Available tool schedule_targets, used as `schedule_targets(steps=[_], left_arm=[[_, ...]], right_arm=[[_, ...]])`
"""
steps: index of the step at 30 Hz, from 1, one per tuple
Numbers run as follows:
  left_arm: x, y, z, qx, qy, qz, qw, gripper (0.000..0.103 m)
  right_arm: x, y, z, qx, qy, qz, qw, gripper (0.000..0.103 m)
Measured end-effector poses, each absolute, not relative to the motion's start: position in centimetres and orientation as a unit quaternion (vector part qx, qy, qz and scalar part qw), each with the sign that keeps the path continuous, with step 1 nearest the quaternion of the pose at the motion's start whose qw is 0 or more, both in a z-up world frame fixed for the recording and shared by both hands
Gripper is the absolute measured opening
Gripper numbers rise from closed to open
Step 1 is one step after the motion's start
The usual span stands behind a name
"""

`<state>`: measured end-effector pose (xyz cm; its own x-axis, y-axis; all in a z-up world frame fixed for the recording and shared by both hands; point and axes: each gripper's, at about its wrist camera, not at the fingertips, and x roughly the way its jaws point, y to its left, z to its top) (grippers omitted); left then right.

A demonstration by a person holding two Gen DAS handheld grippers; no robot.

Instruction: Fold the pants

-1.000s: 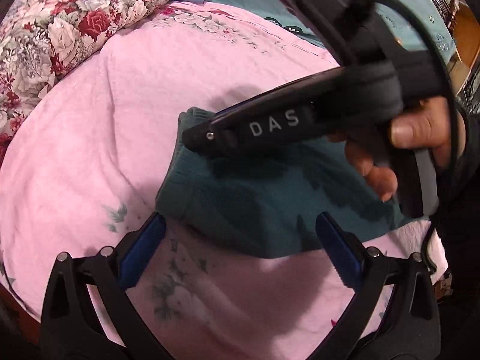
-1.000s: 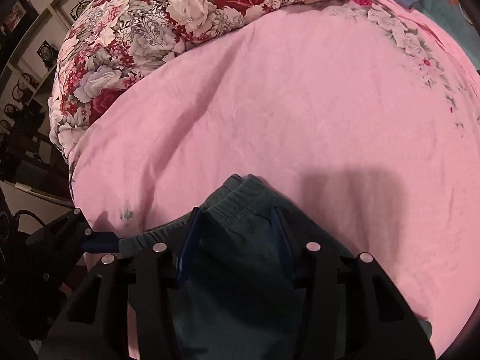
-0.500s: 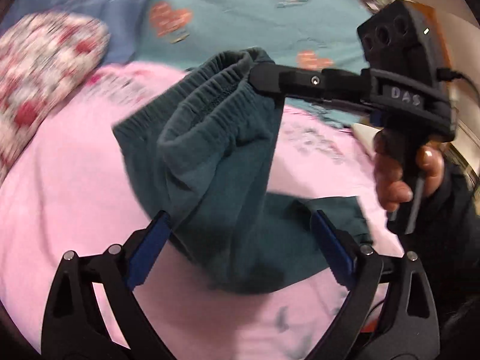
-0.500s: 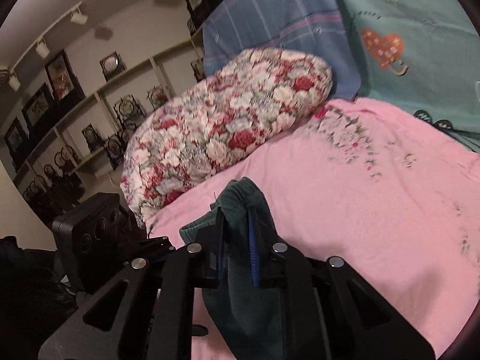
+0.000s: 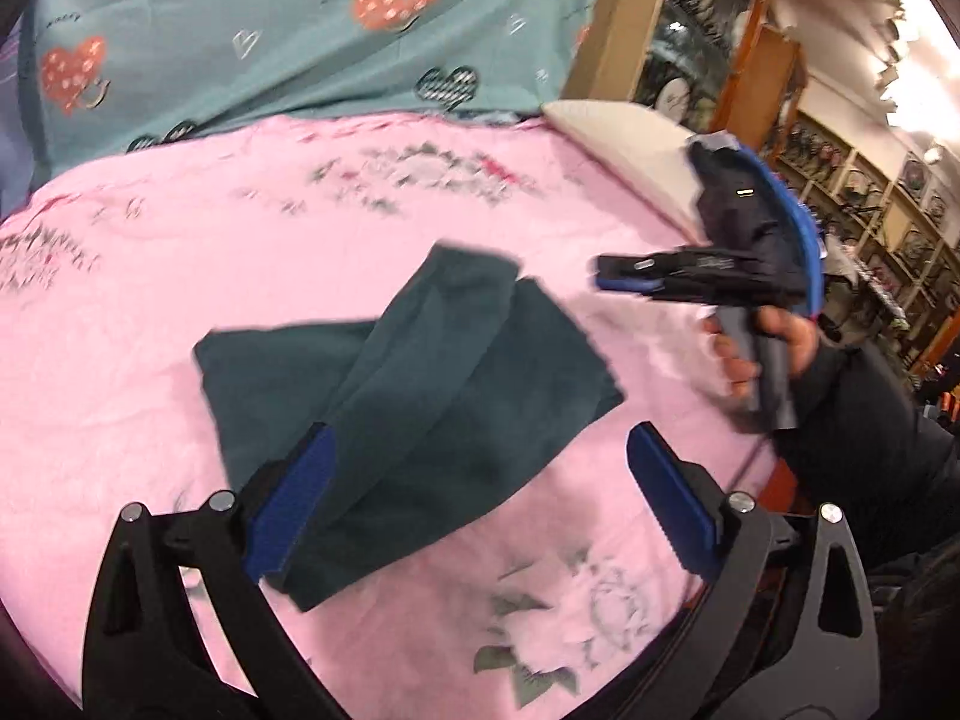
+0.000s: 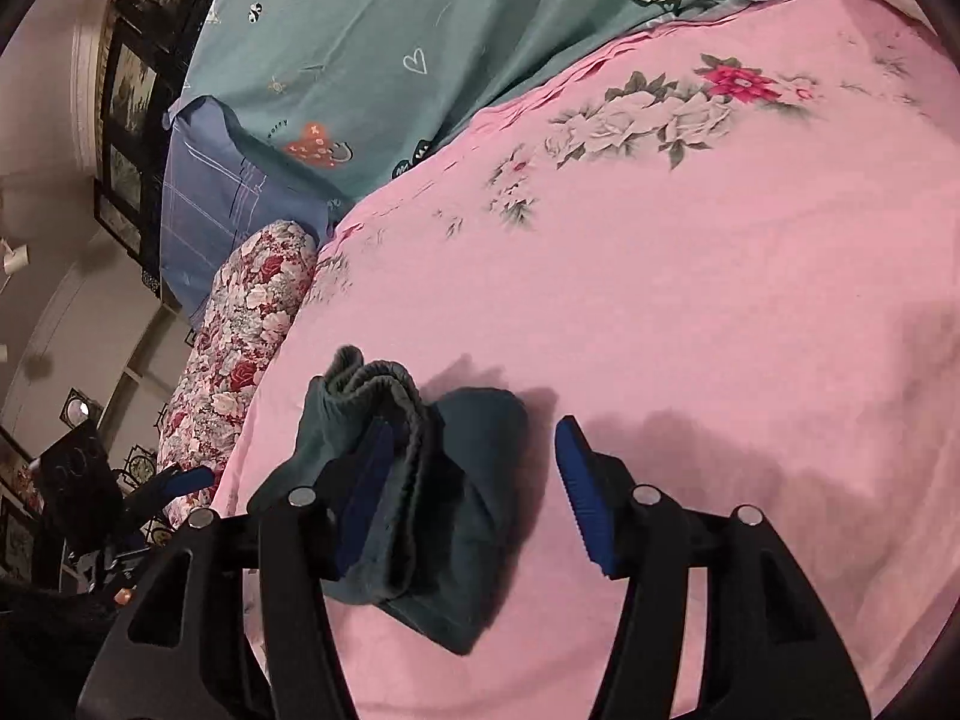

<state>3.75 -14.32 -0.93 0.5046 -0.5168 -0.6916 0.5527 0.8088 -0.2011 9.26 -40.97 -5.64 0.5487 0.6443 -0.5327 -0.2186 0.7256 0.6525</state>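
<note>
With the pants (image 5: 414,396) laid doubled on the pink sheet (image 5: 150,276), the right gripper (image 6: 474,492) is opening (waistband beside one pad, unpinched), while the left gripper (image 5: 474,516) hangs wide, empty.

Lighting: warm, dim indoor light; bright glare from ceiling lamps (image 5: 906,84) at upper right. Soft shadows on pink bedsheet (image 6: 690,312). Motion blur in left wrist view. Strong fisheye bending; dark vignetted corners.

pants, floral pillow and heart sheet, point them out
pants (image 5: 420,396), left wrist view, middle of the folded cloth
floral pillow (image 6: 240,354), right wrist view, its side
heart sheet (image 6: 384,48), right wrist view, bare teal part
</note>
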Motion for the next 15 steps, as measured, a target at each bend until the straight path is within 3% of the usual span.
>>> schedule_targets(steps=[7, 13, 14, 15], left_arm=[[7.6, -12.4, -4.9, 0.032, 0.431, -0.232, 0.871, 0.099], [9.1, -11.4, -7.7, 0.037, 0.467, -0.240, 0.850, 0.099], [8.9, -11.3, -8.1, 0.040, 0.466, -0.241, 0.850, 0.099], [8.7, -11.1, -8.1, 0.039, 0.467, -0.242, 0.849, 0.099]], right_arm=[[8.3, -34.4, -0.4, 0.178, 0.380, 0.287, 0.861, 0.058], [13.4, -27.2, -1.0, 0.045, 0.429, 0.278, 0.859, 0.059], [14.5, -26.6, -2.0, 0.036, 0.448, 0.271, 0.851, 0.054], [15.2, -26.1, -3.0, 0.029, 0.468, 0.273, 0.840, 0.040]])
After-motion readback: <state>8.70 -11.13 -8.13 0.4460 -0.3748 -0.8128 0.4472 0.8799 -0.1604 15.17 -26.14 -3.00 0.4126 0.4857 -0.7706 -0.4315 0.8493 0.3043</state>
